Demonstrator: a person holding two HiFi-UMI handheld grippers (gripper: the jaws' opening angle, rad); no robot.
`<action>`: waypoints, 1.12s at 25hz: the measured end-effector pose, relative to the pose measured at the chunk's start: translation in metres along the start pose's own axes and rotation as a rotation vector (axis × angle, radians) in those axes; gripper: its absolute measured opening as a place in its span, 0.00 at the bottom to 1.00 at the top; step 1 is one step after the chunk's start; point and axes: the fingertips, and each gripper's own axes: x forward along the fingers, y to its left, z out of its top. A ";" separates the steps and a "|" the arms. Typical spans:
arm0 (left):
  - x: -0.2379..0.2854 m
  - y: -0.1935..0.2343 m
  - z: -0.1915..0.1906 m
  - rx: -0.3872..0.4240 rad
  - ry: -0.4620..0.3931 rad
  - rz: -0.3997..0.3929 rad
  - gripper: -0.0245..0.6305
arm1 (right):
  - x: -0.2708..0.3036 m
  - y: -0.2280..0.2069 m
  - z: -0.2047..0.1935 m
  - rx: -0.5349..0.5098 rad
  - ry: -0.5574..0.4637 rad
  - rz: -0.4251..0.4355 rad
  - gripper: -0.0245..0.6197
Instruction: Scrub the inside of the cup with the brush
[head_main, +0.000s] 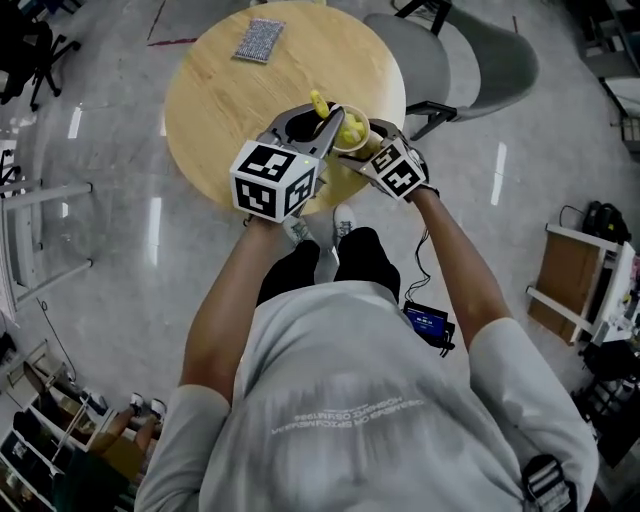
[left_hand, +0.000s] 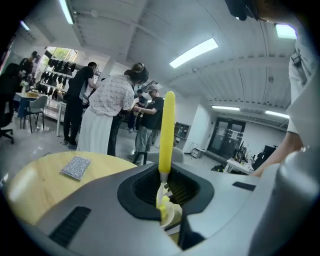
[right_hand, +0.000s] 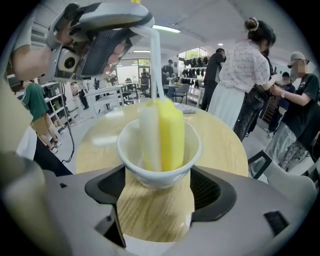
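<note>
A white cup (right_hand: 159, 165) sits low between the jaws of my right gripper (right_hand: 159, 186), which is shut on it just above the round wooden table (right_hand: 220, 145). The brush's yellow and white head (right_hand: 163, 134) stands inside the cup. My left gripper (left_hand: 165, 189) is shut on the brush's yellow handle (left_hand: 167, 130), which points upright, directly over the cup (left_hand: 169, 216). In the head view the left gripper (head_main: 306, 126) and right gripper (head_main: 357, 150) meet at the cup (head_main: 350, 131) near the table's front edge.
A grey scrub pad (head_main: 258, 40) lies at the far side of the table (head_main: 215, 100). Grey chairs (head_main: 480, 60) stand behind the table on the right. Several people (left_hand: 107, 115) stand in the room beyond. A small device (head_main: 427, 320) lies on the floor by my legs.
</note>
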 end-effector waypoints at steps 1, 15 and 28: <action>-0.008 0.001 0.010 -0.016 -0.022 -0.015 0.11 | 0.000 0.001 0.000 -0.001 0.006 0.005 0.69; -0.023 0.017 0.029 0.080 0.003 -0.050 0.11 | 0.004 0.004 0.013 0.017 0.006 -0.011 0.69; 0.032 0.013 -0.005 0.178 0.097 -0.081 0.11 | 0.003 0.002 0.006 0.078 0.011 -0.033 0.69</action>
